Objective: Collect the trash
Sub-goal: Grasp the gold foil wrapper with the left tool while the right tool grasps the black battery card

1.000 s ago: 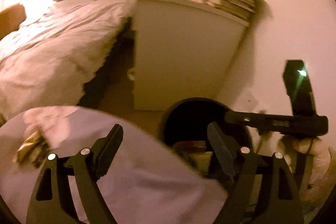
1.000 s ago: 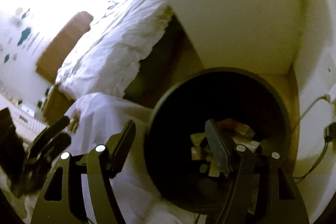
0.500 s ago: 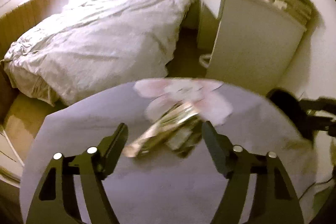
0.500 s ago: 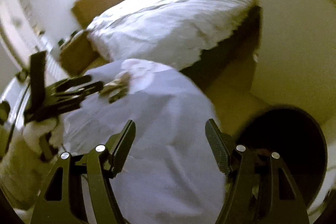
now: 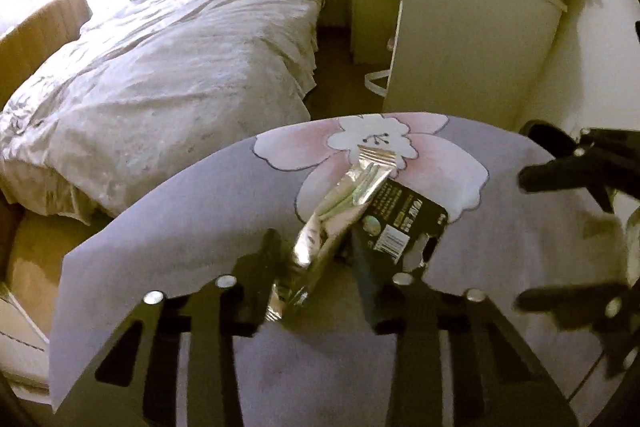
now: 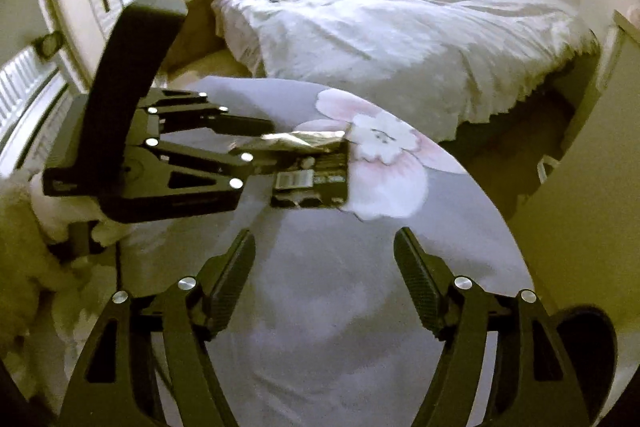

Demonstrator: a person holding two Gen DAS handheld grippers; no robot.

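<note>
A crumpled silver foil wrapper [image 5: 340, 203] and a flat black package with a barcode [image 5: 400, 223] lie on a round grey table [image 5: 200, 227] with a pink flower print. My left gripper [image 5: 316, 263] is open, its fingers either side of the wrapper's near end, low over the table. From the right wrist view the left gripper [image 6: 256, 147] reaches the wrapper [image 6: 296, 141] and black package [image 6: 312, 183] from the left. My right gripper [image 6: 324, 267] is open and empty, over bare table nearer than the trash. A black bin [image 6: 588, 339] stands at lower right.
A bed with a white duvet [image 5: 180, 59] lies beyond the table. A white cabinet [image 5: 460, 39] with stacked books and soft toys stands at the right, against the wall. A radiator [image 6: 28, 83] is at the far left.
Both grippers have swung away from the black bin to the table. The left gripper has moved forward and down so that the foil wrapper now lies between its fingers.
</note>
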